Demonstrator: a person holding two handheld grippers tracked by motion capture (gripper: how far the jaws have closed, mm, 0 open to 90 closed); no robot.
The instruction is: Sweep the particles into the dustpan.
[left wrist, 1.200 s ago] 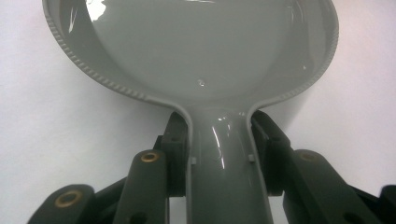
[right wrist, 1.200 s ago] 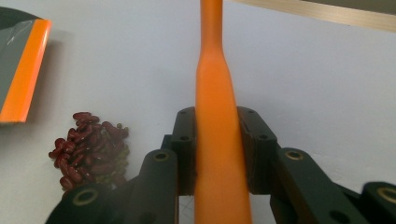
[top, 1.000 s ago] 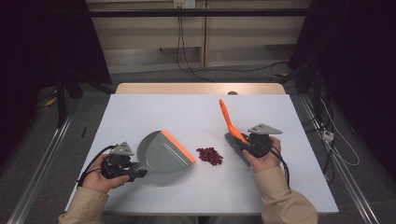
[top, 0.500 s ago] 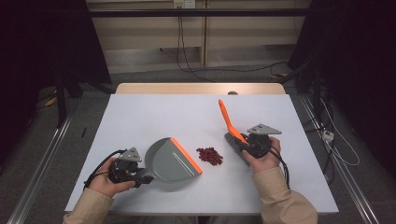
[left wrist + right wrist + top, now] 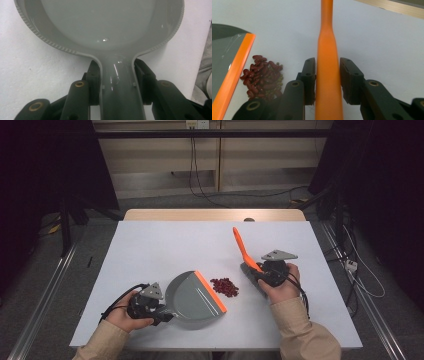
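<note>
left gripper (image 5: 150,306) clamped on the handle of the grey dustpan (image 5: 192,295), orange lip flat on the worktop (image 5: 165,245) just beside the pile of red beans (image 5: 224,287). right gripper (image 5: 267,275) around the orange brush handle (image 5: 327,75); jaws just been opening, right pad visibly off the handle, left pad close against it. risks: brush slipping or tipping in that loosened hold; beans scattering past the lip or sliding under it if the pan lifts.
</note>
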